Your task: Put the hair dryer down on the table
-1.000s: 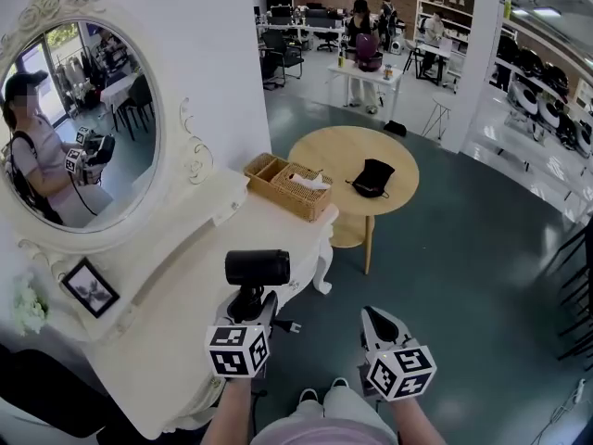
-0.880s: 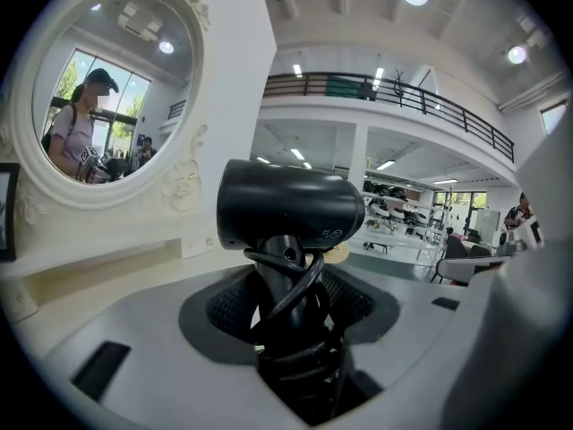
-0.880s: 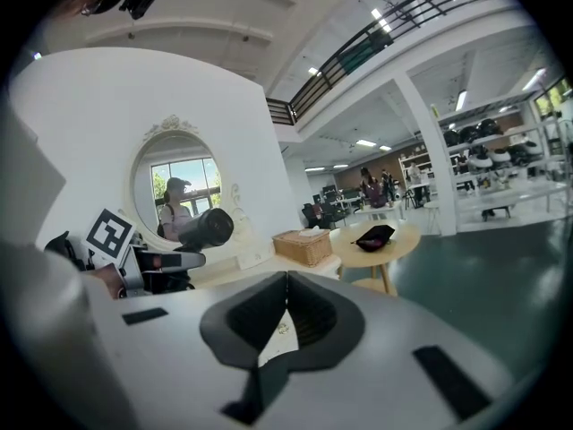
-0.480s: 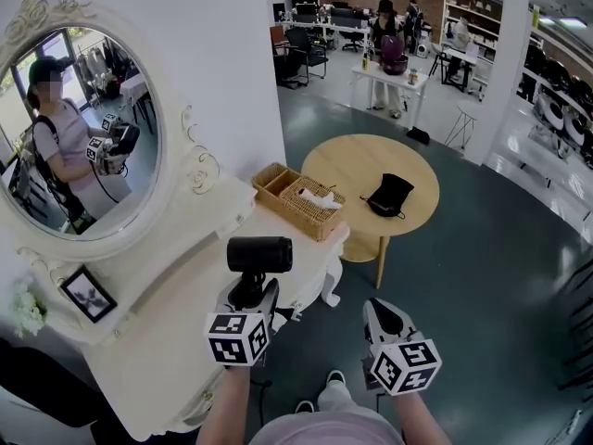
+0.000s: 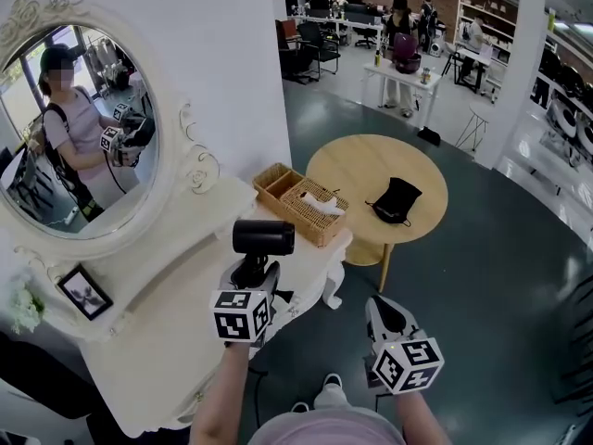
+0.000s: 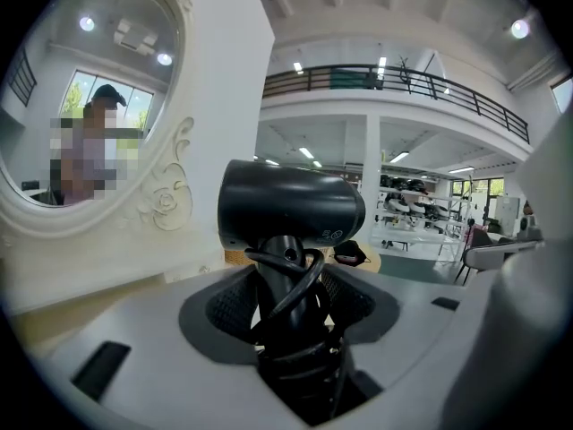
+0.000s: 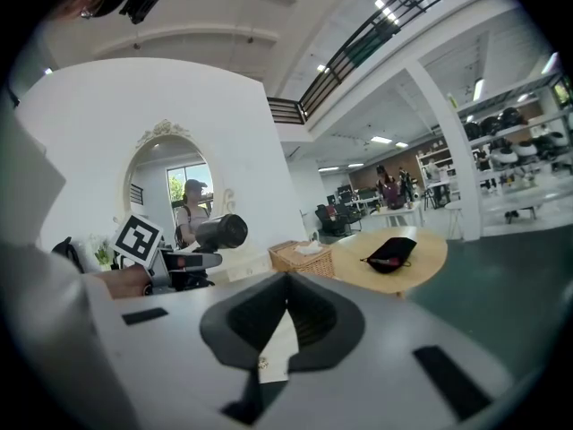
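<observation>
An oval mirror (image 5: 74,137) stands against a white wall (image 5: 232,63).

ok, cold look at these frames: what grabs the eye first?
The black hair dryer stands out first, clamped upright by its handle in the left gripper, mid-frame by the white dressing table. To the left, the ornate oval mirror reflects the person. The right gripper is shut and empty at lower right, above the dark floor.
</observation>
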A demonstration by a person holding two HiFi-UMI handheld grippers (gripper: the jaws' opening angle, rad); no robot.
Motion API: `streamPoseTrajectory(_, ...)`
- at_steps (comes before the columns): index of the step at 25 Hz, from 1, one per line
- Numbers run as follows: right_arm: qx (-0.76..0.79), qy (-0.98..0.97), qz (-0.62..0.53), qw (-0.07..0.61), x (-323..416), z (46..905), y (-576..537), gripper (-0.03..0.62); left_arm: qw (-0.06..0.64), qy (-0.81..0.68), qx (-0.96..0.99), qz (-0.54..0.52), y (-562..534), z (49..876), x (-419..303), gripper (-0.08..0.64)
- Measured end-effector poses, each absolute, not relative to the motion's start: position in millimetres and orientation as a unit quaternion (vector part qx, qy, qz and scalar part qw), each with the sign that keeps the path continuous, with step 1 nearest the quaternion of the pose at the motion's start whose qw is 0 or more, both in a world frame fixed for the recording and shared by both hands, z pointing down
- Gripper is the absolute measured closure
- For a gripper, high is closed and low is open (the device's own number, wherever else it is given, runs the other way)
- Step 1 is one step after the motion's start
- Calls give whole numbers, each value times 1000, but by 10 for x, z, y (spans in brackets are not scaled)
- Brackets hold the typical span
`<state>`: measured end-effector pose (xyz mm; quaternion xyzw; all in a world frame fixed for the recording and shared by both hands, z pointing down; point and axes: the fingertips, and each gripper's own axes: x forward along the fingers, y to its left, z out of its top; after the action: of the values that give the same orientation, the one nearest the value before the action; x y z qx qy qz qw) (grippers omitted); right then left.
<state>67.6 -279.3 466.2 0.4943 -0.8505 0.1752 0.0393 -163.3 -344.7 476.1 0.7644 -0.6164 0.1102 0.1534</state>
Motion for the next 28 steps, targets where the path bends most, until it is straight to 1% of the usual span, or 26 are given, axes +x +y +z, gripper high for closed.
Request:
streamPoseTrajectory(11, 491, -851, 181, 49, 706, 4741, -2927, 592, 186, -628, 738, 164, -3827, 5291, -1687, 341)
streamPoseTrajectory(28, 503, -843, 183, 52, 789, 4752, -3064, 593, 223, -623, 711, 240, -4117, 5835, -1820, 341)
